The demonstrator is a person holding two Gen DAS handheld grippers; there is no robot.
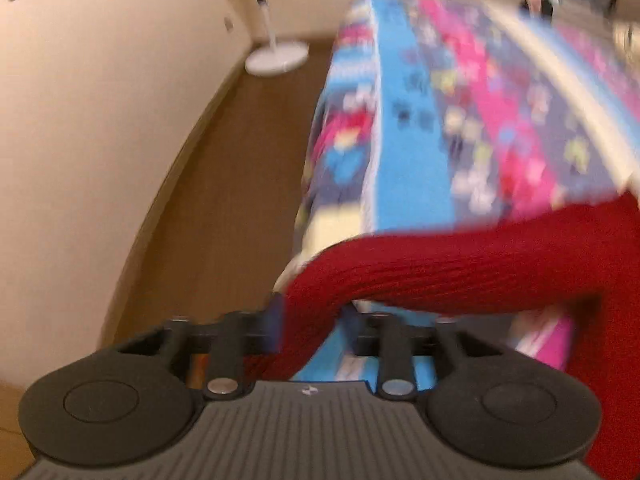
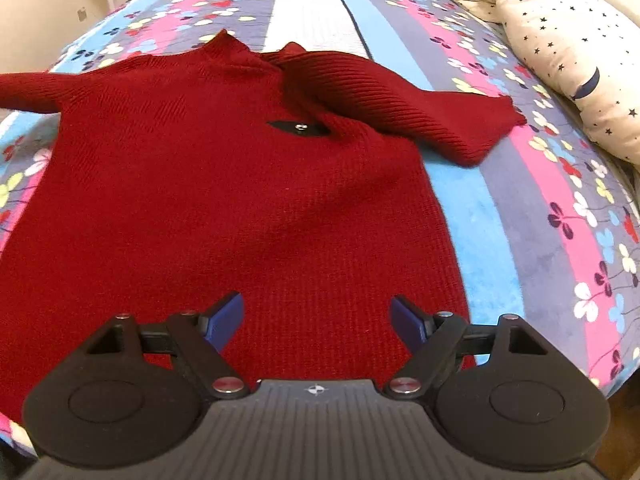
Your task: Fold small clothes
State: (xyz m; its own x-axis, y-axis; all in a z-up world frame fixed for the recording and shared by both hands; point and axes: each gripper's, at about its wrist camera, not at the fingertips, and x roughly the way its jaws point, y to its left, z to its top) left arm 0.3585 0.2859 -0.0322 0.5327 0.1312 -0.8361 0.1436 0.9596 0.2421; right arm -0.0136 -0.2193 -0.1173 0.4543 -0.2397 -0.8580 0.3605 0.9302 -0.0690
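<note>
My right gripper [image 2: 318, 322] hangs released, jaws spread wide, just above the lower body of the red knit sweater [image 2: 224, 200], which lies flat on the floral bedspread [image 2: 532, 208]. One sleeve is folded across the sweater's chest toward the star-print pillow [image 2: 568, 52]; the other sleeve [image 1: 460, 268] stretches off the sweater's far side, and my left gripper [image 1: 310, 320] is clenched on it, as far as I can judge.

The risk I see: if I pull that sleeve too hard, the whole sweater could slide toward the bed's edge or bunch, undoing the flat lay. The loose knit may also slip out of the pinch partway through the fold.

The left view is badly motion-blurred. One left fingertip is buried under the sleeve, so the grip itself is hard to confirm. The sweater's hem is hidden beneath my right gripper.
</note>
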